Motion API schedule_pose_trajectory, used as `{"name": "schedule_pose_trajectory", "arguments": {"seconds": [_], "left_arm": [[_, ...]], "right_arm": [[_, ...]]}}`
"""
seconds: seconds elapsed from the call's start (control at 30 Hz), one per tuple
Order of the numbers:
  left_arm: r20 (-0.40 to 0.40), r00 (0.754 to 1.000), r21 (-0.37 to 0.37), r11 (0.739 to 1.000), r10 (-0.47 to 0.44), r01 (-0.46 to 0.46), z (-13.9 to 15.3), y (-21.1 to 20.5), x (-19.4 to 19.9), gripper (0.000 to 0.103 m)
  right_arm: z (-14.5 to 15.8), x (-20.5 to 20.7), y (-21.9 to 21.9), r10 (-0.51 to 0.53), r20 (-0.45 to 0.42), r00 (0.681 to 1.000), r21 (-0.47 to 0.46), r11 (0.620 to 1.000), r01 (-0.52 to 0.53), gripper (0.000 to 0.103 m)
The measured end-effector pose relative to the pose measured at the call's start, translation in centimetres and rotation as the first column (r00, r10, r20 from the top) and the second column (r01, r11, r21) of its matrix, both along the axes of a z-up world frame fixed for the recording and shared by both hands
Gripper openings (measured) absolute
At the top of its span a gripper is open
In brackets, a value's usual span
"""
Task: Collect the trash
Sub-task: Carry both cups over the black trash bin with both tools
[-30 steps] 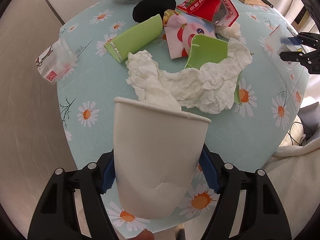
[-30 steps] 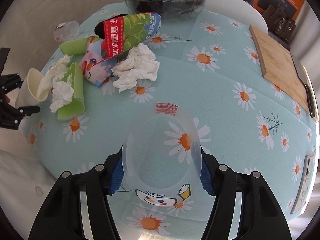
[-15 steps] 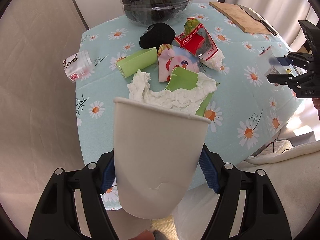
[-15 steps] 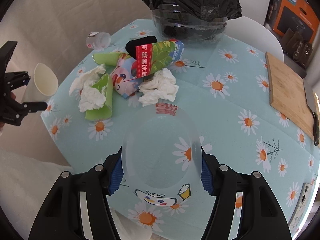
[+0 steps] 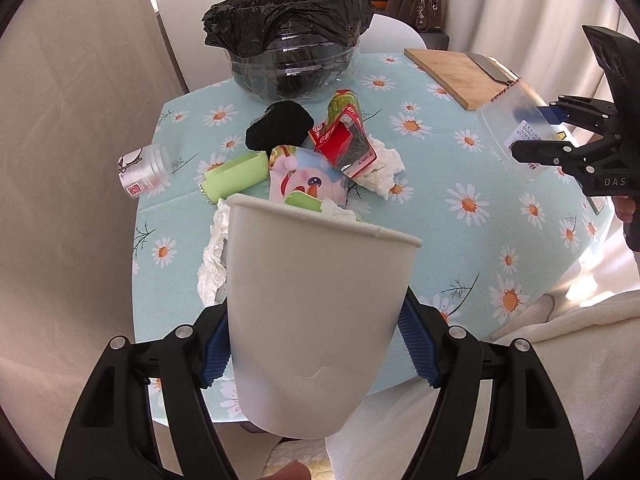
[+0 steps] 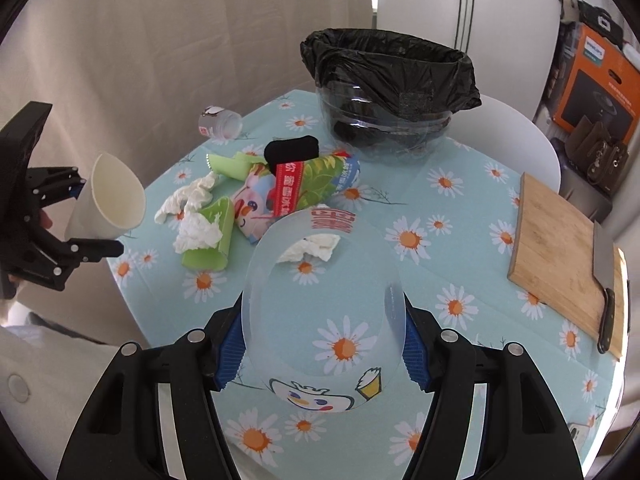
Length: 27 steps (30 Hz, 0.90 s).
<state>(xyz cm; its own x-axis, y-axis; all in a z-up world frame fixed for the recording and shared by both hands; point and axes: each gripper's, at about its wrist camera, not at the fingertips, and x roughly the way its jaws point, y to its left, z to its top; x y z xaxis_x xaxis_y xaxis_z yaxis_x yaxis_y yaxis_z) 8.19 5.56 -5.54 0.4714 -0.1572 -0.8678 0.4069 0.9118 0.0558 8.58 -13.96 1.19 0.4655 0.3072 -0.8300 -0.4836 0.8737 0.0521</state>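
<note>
While both of my tools are raised above the table [image 6: 460, 216], each carries a cup. My left gripper [image 5: 316, 344] pinches a white paper cup [image 5: 316, 312] between its blue pads [image 5: 418, 350], the cup's open mouth pointing away from the camera and a small crease showing near its base. The right wrist view shows the same cup [image 6: 110, 196] held off the table's left edge, its mouth turned toward the litter. My right gripper [image 6: 322, 344] clasps a clear plastic cup [image 6: 324, 304] with a printed cartoon bird and red lettering on its wall; the pads touch both sides, and the daisy cloth shows through it. In the left wrist view this cup [image 5: 516, 132] hangs over the table's right side.

Remaining trash lies in a cluster on the daisy-patterned tablecloth, in front of the bin: crumpled white tissues [image 6: 198, 234], two green paper sleeves [image 6: 212, 240], a pink cartoon wrapper [image 6: 250, 210], a red-and-green snack bag [image 6: 316, 180] and a black cloth-like lump [image 6: 292, 152]. A small clear cup [image 6: 220, 122] lies on its side near the far left edge, apart from the cluster.

The bin [image 6: 388, 100], a clear tub lined with a black bag, stands at the far side of the table. A wooden cutting board [image 6: 560, 248] with a cleaver [image 6: 604, 280] resting on it sits at the right.
</note>
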Motion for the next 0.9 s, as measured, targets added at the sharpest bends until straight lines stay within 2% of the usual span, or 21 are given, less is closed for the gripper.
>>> {"name": "schedule_pose_trajectory", "arguments": {"seconds": [0.23, 0.43, 0.63, 0.9], "left_arm": [[0.058, 0.995, -0.046, 0.996, 0.075, -0.072, 1.0, -1.8, -0.1, 0.072], [0.09, 0.989, -0.048, 0.992, 0.117, -0.113, 2.3, -2.2, 0.9, 0.072], [0.079, 0.992, -0.092, 0.992, 0.094, -0.086, 4.1, -1.4, 3.9, 0.072], [0.135, 0.99, -0.115, 0.993, 0.05, -0.034, 6.8, -0.7, 10.0, 0.072]], "right_arm": [[2.7, 0.2, -1.2, 0.065, 0.065, 0.996, 0.03, 0.997, -0.067, 0.061], [3.9, 1.3, -1.6, 0.095, 0.091, 0.991, 0.05, 0.994, -0.1, 0.062], [5.5, 3.6, -1.9, 0.05, 0.124, 0.991, 0.064, 0.996, -0.058, 0.062], [7.9, 8.0, -1.5, -0.05, 0.179, 0.983, 0.083, 0.996, 0.035, 0.062]]}}
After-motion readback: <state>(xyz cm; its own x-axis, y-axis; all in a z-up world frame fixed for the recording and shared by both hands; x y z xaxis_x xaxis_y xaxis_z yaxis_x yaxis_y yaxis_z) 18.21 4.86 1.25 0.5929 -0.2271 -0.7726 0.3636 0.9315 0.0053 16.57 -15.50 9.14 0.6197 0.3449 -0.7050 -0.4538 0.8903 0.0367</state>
